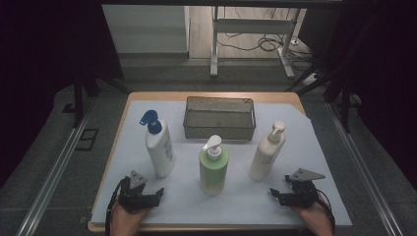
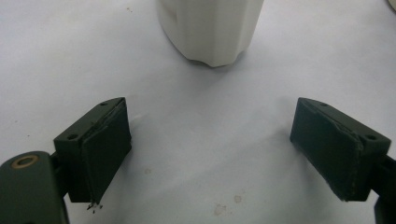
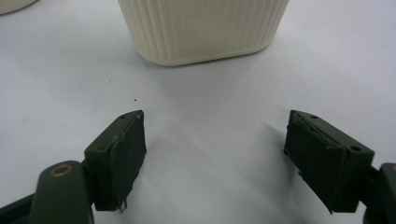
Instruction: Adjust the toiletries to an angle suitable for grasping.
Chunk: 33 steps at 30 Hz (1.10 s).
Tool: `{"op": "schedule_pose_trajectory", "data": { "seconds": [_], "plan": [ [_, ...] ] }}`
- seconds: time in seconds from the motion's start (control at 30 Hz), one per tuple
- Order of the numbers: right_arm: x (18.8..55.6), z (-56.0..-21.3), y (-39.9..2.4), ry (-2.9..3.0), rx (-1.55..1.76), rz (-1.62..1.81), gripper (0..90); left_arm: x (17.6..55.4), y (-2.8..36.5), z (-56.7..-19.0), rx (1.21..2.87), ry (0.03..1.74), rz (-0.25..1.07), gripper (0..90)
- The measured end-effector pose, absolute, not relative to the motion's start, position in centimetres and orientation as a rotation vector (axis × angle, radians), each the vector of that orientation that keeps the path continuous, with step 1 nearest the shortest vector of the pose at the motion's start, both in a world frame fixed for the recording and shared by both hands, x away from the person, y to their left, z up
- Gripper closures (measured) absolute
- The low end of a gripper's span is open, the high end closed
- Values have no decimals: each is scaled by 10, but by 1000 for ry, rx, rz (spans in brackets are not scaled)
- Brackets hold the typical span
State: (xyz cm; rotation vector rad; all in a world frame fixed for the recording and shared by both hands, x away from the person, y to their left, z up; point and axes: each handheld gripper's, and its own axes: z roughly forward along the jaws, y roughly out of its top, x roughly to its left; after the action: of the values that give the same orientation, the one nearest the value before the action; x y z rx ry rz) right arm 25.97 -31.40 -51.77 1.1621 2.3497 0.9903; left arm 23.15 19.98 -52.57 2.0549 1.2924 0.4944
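In the left hand-held gripper [image 2: 210,154] view the white bottle [image 2: 210,30] is cut off by the top edge, so just its base shows. In the right hand-held gripper [image 3: 212,158] view the ribbed cream bottle [image 3: 203,28] is cropped the same way, and a pale sliver at the top left corner is too little to identify. From the high view, the print on the blue-pump bottle's label [image 1: 167,147] is too small to read, and the mesh basket [image 1: 219,129] interior looks dim, perhaps empty.
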Motion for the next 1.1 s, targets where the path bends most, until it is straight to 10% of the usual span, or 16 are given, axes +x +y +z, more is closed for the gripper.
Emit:
{"op": "schedule_pose_trajectory", "data": {
  "seconds": [0.47, 1.1],
  "plan": [
    [261, -514, -315, 2362, 1201, 989, 230, 231, 200, -526, 2051, 1293, 495, 121],
    [265, -500, -324, 2337, 1207, 1037, 611, 231, 200, -526, 2054, 1290, 496, 121]
  ]
}}
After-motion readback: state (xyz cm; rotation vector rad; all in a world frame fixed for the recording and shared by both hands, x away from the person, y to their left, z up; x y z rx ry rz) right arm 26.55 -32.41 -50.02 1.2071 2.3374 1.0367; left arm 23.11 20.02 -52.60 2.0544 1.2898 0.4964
